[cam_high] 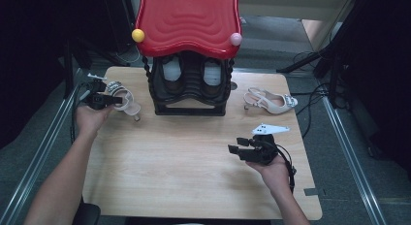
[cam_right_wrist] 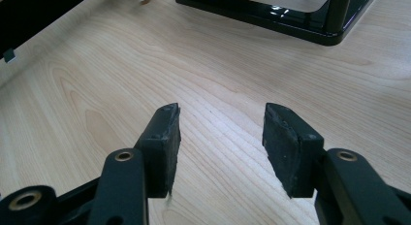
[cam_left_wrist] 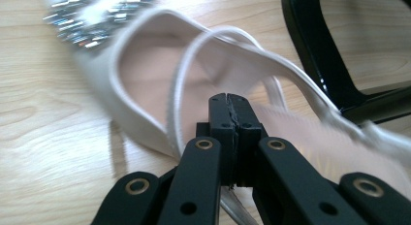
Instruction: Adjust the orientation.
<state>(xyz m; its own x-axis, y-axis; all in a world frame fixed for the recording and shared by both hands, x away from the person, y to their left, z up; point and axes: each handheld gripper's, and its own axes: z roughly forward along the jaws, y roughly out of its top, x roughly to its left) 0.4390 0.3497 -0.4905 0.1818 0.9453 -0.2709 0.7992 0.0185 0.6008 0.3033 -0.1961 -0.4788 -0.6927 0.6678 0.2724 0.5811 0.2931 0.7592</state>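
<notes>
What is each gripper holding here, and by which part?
Left gripper: shut on the left sandal, pinching a thin strap. Right gripper: open above the table, holding nothing.

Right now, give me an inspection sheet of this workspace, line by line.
Surface: light wooden table, bare in the middle.
Job's things: pale heeled sandal at left, a strap of it pinched in the left tool; matching sandal lying at right; black shoe rack with a red wavy top, shoes inside.
Clutter: nothing seen.
Grippers: left tool shut on a sandal strap; right tool open above bare wood, holding nothing.
Cables: one trails from the right tool along the wrist; more on the floor at right.
Surroundings: grey floor, metal rails, dark stands.
</notes>
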